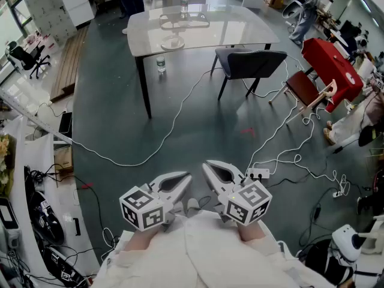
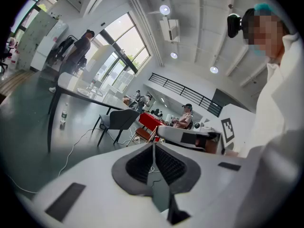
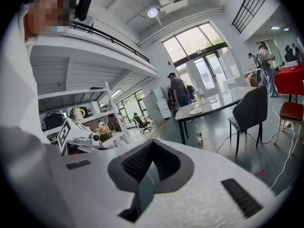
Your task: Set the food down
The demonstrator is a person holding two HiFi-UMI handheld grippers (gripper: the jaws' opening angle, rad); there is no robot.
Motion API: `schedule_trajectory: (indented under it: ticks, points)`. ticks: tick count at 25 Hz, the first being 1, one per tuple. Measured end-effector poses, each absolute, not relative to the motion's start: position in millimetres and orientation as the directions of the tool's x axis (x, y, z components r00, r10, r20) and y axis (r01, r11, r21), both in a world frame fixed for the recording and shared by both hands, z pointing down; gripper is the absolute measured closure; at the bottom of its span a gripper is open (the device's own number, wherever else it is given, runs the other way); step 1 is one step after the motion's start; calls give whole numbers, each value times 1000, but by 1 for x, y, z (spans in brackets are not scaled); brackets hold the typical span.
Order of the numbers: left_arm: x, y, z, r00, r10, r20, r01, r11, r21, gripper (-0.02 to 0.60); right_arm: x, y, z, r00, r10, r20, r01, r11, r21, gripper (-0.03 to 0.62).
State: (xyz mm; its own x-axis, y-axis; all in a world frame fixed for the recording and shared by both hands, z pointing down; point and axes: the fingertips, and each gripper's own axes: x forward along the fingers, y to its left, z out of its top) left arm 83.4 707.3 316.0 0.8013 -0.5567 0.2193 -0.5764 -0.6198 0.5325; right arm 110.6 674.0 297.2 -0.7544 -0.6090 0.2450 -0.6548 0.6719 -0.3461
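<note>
Both grippers are held close to my body, low in the head view, above the grey floor. My left gripper (image 1: 186, 180) is shut with nothing between its jaws; in the left gripper view (image 2: 153, 146) its dark pads meet at the tip. My right gripper (image 1: 207, 168) is also shut and empty, pads together in the right gripper view (image 3: 152, 144). No food shows in either gripper. Far ahead stands a pale table (image 1: 240, 29) with white dishes (image 1: 173, 42) and a water bottle (image 1: 185, 0) on it.
A dark chair (image 1: 249, 63) stands at the table's near right corner. A bottle (image 1: 160, 63) sits on the floor under the table. White cables (image 1: 174, 125) trail across the floor. A red-covered stand (image 1: 333, 65) is at the right, shelving (image 1: 24, 161) at the left.
</note>
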Motion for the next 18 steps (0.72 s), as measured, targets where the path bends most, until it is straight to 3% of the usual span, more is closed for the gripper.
schedule_trajectory:
  ticks: [18]
  points:
    - [88,701,319,794,-573,203,-573,-592,567,555,110,676,295,-779,-574,253,-627,711,-319,592]
